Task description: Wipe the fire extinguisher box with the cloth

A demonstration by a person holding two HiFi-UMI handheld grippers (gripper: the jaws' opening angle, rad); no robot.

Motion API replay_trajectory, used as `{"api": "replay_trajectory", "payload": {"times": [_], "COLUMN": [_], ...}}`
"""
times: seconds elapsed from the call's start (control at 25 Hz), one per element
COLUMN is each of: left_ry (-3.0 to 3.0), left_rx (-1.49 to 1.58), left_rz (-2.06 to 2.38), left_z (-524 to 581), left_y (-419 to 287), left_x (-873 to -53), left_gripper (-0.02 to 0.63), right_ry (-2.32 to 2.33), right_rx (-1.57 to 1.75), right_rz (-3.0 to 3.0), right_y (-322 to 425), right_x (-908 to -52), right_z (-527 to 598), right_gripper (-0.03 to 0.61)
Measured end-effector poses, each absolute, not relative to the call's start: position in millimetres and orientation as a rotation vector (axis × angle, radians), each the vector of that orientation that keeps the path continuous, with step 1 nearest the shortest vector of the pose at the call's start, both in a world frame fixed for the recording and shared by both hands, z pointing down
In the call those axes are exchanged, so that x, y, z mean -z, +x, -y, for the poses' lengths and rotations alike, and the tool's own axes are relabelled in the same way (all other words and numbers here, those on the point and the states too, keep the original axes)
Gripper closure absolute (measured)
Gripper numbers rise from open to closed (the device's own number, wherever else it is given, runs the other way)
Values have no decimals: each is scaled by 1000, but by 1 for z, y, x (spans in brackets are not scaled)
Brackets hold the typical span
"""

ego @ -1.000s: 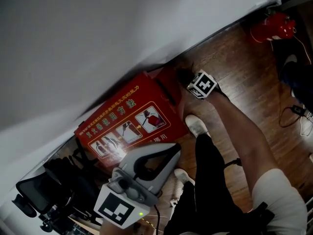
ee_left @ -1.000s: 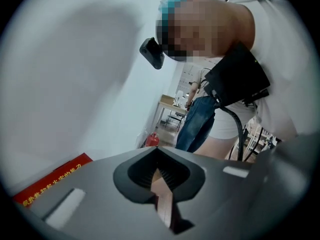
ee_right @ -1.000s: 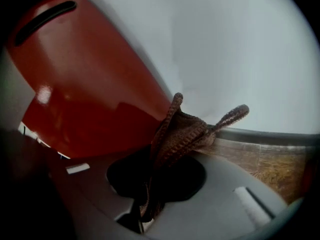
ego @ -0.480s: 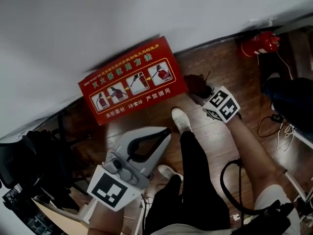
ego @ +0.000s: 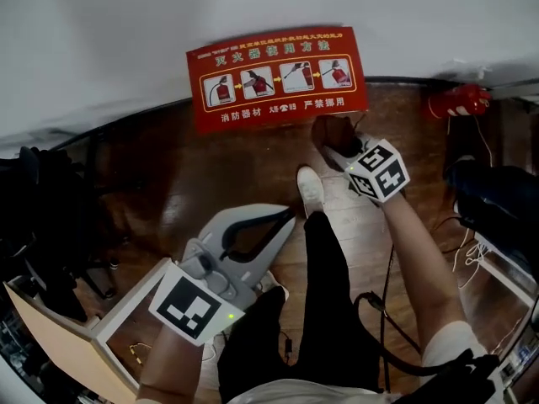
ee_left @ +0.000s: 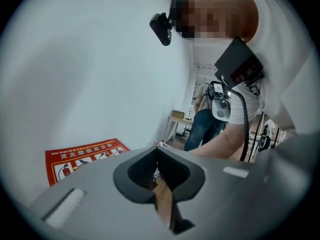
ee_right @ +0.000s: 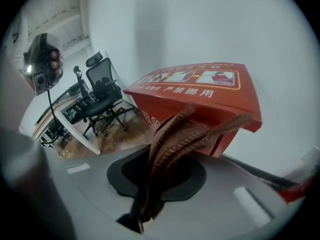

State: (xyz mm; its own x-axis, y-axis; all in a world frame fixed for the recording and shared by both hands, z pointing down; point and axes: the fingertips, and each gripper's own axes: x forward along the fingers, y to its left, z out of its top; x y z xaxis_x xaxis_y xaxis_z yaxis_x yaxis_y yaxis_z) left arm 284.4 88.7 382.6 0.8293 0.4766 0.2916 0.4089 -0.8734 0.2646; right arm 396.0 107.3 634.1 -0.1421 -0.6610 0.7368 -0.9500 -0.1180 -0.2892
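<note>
**Cloth in the right claw, close to the red box**

White wall point(ego: 168, 23) meets a dark wood floor point(ego: 185, 167), and the fire extinguisher box point(ego: 278, 78) stands against the wall at the far middle, its printed red top facing up. The right gripper point(ego: 341, 151) is clamped tight on a brown cloth point(ego: 330, 133), which bunches up out of the jaws and hangs just at the near right corner of the box. In the right gripper view the cloth point(ee_right: 175, 139) lies across the box's point(ee_right: 200, 89) front edge, but I cannot tell whether it touches. The left gripper point(ego: 285, 220) hangs well nearer, over bare floor, its jaw tips together with nothing held; only a thin slit of floor shows between them.

Seen from the head, the box's sides are out of sight. A red extinguisher point(ego: 455, 103) lies far right, partly cut off by the wall edge.
</note>
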Motion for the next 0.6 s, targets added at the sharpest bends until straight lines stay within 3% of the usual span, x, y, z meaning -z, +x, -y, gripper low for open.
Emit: {"api": "replay_trajectory", "payload": {"times": [0.6], "left_ry": [2780], "left_rx": [-532], "left_rz": [-569], "left_z": [-64], "left_y": [276], "left_x": [-455], "left_gripper": [614], "right_ry": [1551], "right_rx": [-1357], "right_rz": [1645], "right_y": [411], "right_x": [-819], "right_z": [-104], "right_gripper": [526]}}
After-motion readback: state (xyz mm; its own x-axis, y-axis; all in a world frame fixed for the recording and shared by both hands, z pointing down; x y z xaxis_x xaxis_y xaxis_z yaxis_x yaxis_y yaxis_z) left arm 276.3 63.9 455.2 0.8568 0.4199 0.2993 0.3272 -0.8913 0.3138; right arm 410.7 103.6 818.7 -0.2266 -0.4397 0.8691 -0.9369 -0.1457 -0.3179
